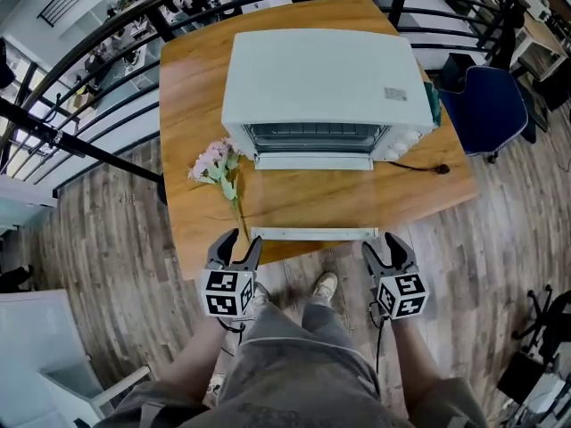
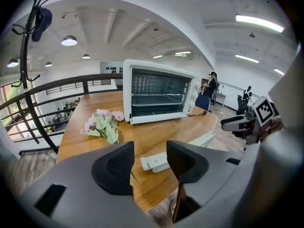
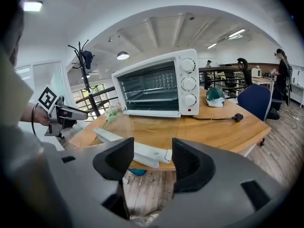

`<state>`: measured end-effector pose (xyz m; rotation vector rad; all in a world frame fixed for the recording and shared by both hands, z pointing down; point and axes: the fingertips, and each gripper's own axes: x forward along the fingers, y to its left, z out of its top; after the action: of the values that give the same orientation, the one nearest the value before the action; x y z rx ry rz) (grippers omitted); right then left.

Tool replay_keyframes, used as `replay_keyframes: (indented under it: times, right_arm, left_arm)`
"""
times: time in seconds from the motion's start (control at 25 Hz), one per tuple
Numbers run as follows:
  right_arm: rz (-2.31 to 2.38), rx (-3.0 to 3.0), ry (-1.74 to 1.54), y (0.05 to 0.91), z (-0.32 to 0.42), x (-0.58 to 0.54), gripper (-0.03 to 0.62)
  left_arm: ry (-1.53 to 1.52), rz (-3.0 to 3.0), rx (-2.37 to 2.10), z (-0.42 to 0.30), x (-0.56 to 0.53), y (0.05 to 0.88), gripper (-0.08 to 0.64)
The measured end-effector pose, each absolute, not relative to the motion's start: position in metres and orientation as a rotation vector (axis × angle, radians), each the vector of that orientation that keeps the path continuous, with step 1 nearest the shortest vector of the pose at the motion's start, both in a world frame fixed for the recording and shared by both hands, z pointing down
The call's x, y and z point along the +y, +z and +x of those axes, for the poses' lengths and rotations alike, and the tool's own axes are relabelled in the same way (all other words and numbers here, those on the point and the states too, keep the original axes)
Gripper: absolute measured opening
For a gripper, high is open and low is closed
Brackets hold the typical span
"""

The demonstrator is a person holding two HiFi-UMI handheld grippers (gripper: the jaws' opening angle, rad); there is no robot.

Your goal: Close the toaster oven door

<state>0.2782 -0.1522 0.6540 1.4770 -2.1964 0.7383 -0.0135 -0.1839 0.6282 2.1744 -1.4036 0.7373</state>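
- Toaster oven (image 1: 321, 83): white, standing at the middle of the round wooden table (image 1: 192, 78), with its open front towards the person.
- Door (image 1: 312, 199): folded down flat from the oven's lower edge. The wood grain shows through its pane.
- Handle bar (image 1: 312, 234): the door's white bar, lying along the near edge of the table, between the two claws.
- Left claw (image 1: 243, 243): jaws spread, nothing between them. It is held just beside the left end of the handle bar, which shows through the gap in the left gripper view.
- Right claw (image 1: 382, 246): jaws spread and empty, just beside the right end of the bar. In the right gripper view that end lies beyond the gap.
- Flowers (image 1: 217, 165): a pink sprig with green leaves, lying on the table left of the door.
- Power cord (image 1: 419, 167): black, unplugged, lying on the table right of the oven.
- Chair (image 1: 486, 105): blue, standing off the table's right side.
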Motion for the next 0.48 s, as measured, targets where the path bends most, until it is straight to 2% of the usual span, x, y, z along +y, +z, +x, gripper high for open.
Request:
replay_keyframes:
  times: [0.48]
  right_arm:
    - [1.447,-2.120,0.947,0.716,0.279,-0.141,0.262]
  left_arm:
    - [0.787,1.957,-1.356,-0.016,-0.155,0.709,0.229]
